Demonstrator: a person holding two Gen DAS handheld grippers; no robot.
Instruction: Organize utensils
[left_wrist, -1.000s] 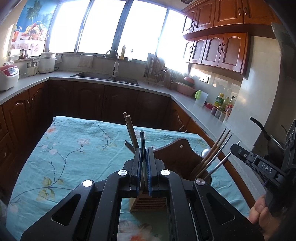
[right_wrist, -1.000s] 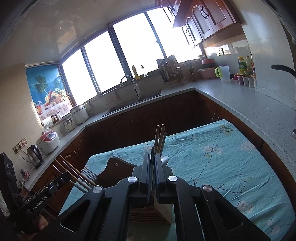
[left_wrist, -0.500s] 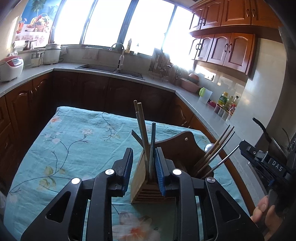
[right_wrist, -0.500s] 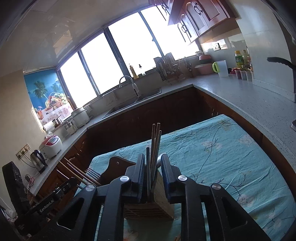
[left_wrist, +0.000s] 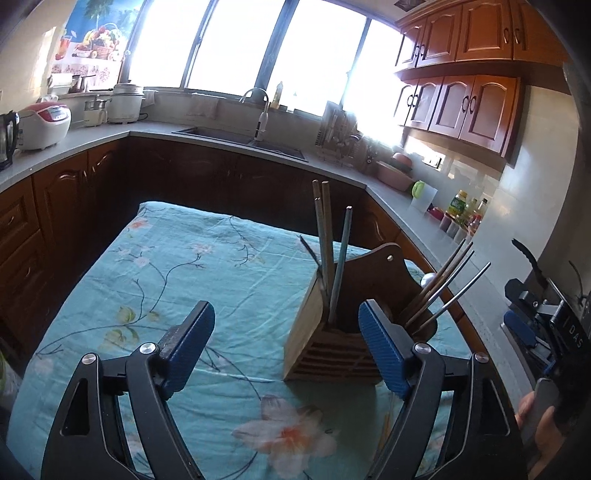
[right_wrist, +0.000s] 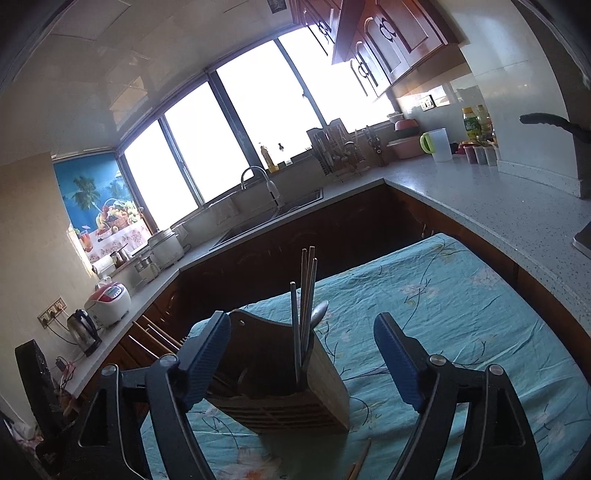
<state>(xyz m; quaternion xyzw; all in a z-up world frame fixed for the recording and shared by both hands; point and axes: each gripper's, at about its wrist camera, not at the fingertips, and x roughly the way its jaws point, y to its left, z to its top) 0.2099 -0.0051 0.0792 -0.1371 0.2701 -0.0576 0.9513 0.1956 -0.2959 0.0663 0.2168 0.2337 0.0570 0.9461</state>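
One short label is readable.
At your far right, white letters "DAS" run down the black body of the right gripper (left_wrist: 532, 334).

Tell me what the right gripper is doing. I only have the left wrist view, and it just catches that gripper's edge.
Observer: The right gripper is empty. Its jaws are opening wide and the pads touch nothing. The utensil holder stands just beyond them.
Operator: Is anything lying loose on the cloth on that side?
Observer: Yes. At least one wooden chopstick lies flat on the tablecloth in front of the holder, at the bottom of the right wrist view.
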